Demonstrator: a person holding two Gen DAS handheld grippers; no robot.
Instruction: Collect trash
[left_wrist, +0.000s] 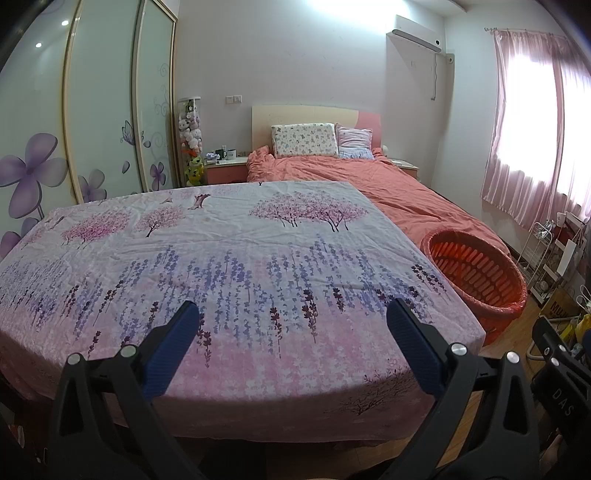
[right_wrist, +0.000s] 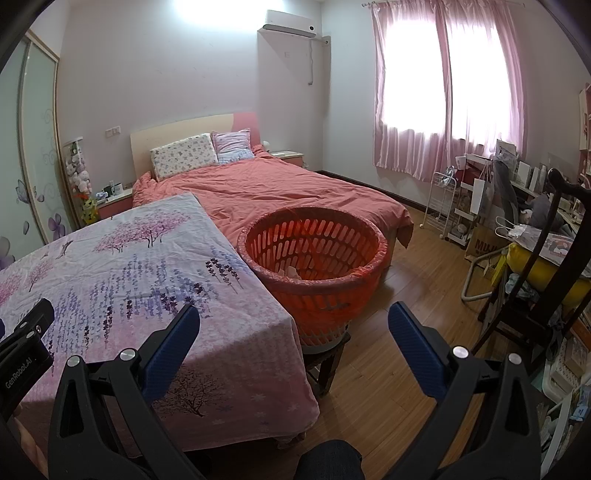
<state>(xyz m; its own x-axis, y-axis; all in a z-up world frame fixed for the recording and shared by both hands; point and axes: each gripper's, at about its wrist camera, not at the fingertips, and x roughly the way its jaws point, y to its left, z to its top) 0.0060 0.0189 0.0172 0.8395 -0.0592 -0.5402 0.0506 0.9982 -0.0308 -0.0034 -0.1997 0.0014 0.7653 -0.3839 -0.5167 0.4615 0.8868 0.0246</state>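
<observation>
Both grippers gape empty; orange basket (right_wrist: 314, 254) just beyond right gripper (right_wrist: 293, 325).

Left tool (left_wrist: 291, 314) spread wide, right tool (right_wrist: 293, 317) likewise — both empty

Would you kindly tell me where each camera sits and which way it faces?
Left wrist: on the left gripper, facing across the floral cloth toward the bed; its open fingers show, the right gripper at the right edge.
Right wrist: on the right gripper, facing the basket and the floor; its open fingers show, the left gripper at left.
Shared: cloth, basket, bed.
</observation>
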